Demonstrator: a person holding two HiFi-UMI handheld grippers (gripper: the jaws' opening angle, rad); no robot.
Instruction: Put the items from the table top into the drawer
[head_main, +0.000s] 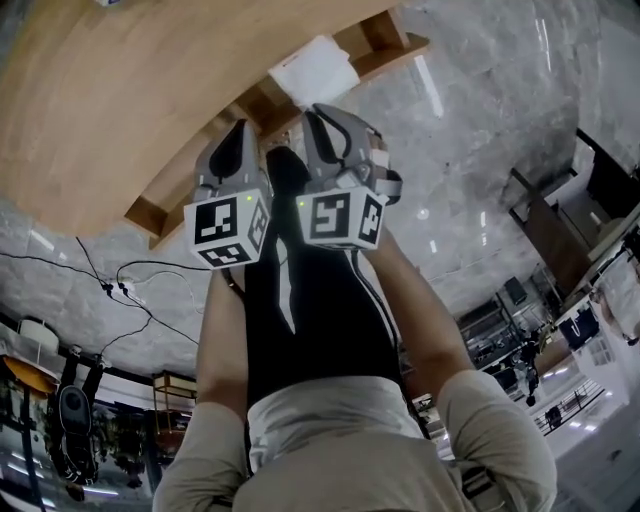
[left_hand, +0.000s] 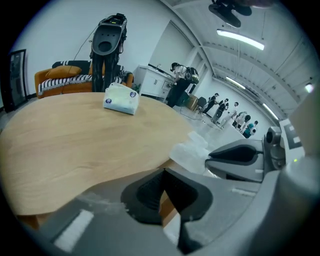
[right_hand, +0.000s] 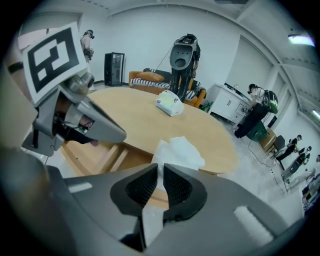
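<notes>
The left hand-held gripper (left_hand: 163, 174) has its pads closed tip to tip, with only a sliver of gap lower down where wood shows through; it grips nothing and touches nothing. The bench (left_hand: 75, 145) spreads ahead of it and to its left; far across the wood, ahead and a little left of the jaws, the tissue pack (left_hand: 121, 98) lies flat, well apart from them. Ahead and just to its right, past the bench edge, sits a white crumpled wad (left_hand: 192, 150).

The right hand-held gripper (right_hand: 160, 170) is just beside the left one, both angled downward over the person's legs. Its jaws stand a narrow slit apart, pads near parallel, with white showing through the slit; nothing is seen clamped between the pads. The wad lies just ahead of its tips, in the open drawer (right_hand: 100, 156) that juts out under the bench edge; whether the tips touch it I cannot tell. The tissue pack sits well beyond, ahead on the bench top; behind that stands a dark upright machine (right_hand: 184, 55).
</notes>
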